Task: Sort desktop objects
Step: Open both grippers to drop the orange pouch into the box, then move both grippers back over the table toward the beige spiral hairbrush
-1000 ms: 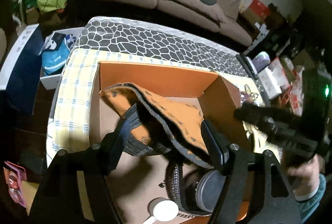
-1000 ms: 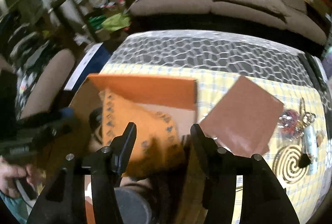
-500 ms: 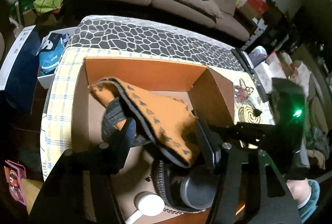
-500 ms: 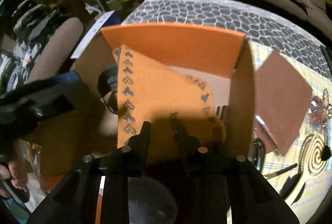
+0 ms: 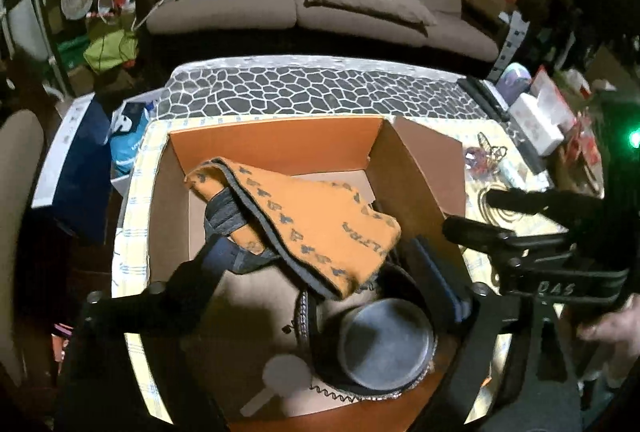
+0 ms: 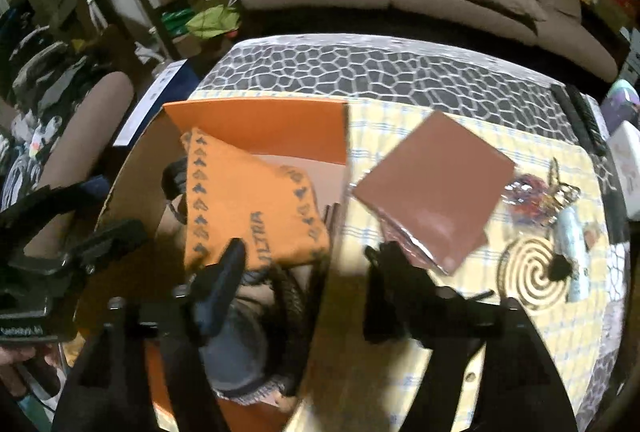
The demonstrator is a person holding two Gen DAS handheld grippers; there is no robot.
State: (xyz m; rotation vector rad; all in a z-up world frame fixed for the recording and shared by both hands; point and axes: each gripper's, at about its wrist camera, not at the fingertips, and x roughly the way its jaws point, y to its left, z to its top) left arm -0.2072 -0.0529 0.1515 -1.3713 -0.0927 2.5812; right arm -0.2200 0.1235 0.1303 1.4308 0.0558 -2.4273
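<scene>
Orange cloth (image 5: 316, 228), printed with dark marks and the letters "ULTRA", lies draped inside the open cardboard box (image 5: 272, 139), over a dark strap and the rim of a round grey tin (image 5: 386, 346) near the box's front wall. A small white round disc with a stem (image 5: 286, 372) lies on the box floor beside the tin. The box sits on the yellow checked cloth at the left end of the bench (image 6: 400, 71).

The left gripper (image 5: 316, 288) hangs above the box with its jaws spread wide; they have just been opening, and neither pad presses on the cloth below them. The right gripper (image 6: 306, 256) stands over the box's right wall, its jaws also just opened wide and holding nothing, the left finger above the cloth's edge and the right finger outside the box.

Right of the box on the bench lies a brown square tile (image 6: 434, 187), tilted corner-on. Toward the right edge sit a gold spiral coaster (image 6: 528, 272) and a cluster of small trinkets (image 6: 540, 195).
</scene>
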